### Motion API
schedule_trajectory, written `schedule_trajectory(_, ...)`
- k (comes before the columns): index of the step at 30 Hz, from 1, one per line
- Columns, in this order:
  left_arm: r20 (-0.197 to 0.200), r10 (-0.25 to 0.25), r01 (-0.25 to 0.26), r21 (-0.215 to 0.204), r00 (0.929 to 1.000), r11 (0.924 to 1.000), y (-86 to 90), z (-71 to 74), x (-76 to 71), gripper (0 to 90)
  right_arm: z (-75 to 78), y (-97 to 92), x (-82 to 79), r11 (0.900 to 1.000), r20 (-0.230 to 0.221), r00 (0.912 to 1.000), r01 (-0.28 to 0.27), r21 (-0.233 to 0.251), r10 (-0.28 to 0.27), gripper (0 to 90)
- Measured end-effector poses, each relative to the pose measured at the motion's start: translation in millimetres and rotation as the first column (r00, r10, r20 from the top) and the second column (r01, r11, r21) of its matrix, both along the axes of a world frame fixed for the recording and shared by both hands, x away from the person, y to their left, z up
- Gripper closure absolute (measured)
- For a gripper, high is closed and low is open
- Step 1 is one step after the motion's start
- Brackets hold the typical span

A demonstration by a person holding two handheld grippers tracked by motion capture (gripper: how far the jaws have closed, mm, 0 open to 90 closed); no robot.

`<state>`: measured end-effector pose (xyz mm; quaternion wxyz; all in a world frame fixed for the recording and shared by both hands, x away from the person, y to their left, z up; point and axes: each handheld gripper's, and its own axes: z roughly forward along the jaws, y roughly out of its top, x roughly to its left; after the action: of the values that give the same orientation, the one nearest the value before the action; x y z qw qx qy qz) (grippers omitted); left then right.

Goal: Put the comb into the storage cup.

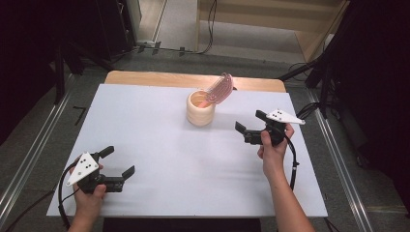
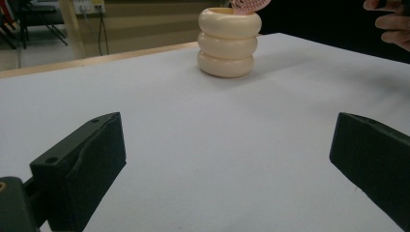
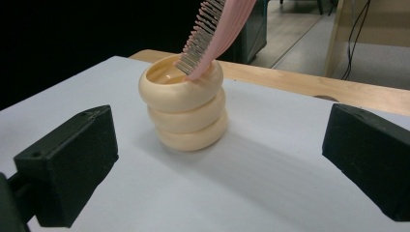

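The right hand-held gripper (image 1: 251, 128), released beside the cup (image 1: 200, 108), should close on the tilted comb (image 1: 220, 89) high up, lifting straight. The left hand-held gripper (image 1: 117, 163) idles, released.

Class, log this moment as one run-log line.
left claw: open, empty | right claw: open, empty, nearer | cream holder: upright | pink comb: leaning inside holder

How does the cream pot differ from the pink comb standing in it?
The cream pot is squat, built of three rounded rings, and stands upright on the white table. The pink comb is thin, flat and toothed, and leans tilted over the pot's rim. The pot holds; the comb is held. Both are pale and smooth-looking.
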<state>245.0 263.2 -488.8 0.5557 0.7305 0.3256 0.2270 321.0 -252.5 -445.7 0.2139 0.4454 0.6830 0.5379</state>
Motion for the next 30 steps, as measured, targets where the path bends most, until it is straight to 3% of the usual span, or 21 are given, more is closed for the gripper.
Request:
schedule_trajectory(20,0.001,0.000,0.000,0.007,1.0000,1.0000,0.0,-0.1,-0.1,0.0,-21.3,-38.4,-28.3,0.9990,0.002,0.9992,0.041,0.018,-0.041,0.0)
schedule_trajectory(30,0.002,0.001,-0.001,0.012,1.0000,0.9999,-0.7,-0.1,-0.3,0.0,-31.0,-52.3,-42.3,0.9987,-0.004,0.9987,0.052,0.004,-0.052,0.0)
